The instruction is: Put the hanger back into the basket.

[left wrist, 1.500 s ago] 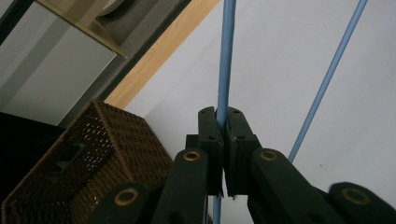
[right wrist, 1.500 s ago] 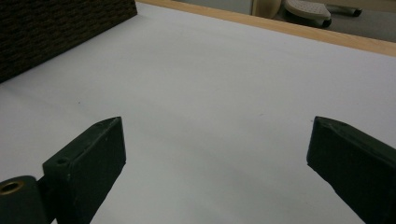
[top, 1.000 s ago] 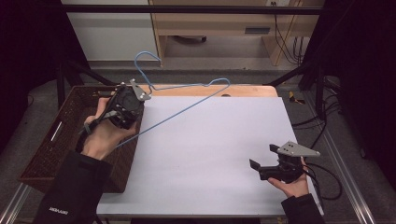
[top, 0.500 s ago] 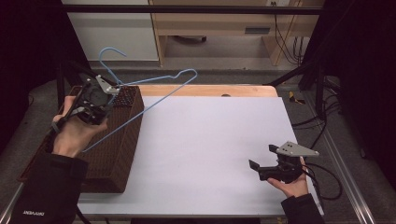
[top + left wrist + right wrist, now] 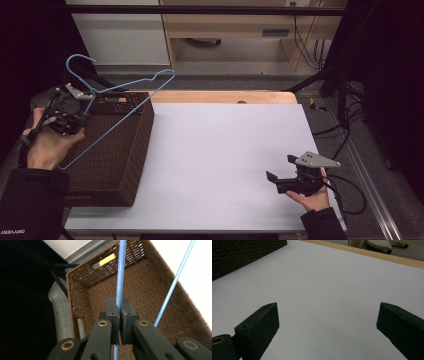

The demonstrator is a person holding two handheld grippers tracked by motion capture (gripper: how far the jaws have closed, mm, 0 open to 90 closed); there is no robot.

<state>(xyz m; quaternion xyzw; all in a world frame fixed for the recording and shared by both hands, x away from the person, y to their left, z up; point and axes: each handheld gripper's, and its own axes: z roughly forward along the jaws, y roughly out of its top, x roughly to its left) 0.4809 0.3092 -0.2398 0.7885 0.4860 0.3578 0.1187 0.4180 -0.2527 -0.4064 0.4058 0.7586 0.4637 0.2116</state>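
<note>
Above the brown wicker basket (image 5: 131,150) at the bench's (image 5: 225,150) left edge, the left gripper (image 5: 80,111) clamps a blue wire hanger (image 5: 125,87) held in the air. The left gripper view looks down inside the basket, showing its woven floor (image 5: 147,290), with the pads (image 5: 112,312) pinching one hanger rod. The right gripper (image 5: 279,170), jaws spread wide with nothing between them, rests near the bench's right front corner.
</note>
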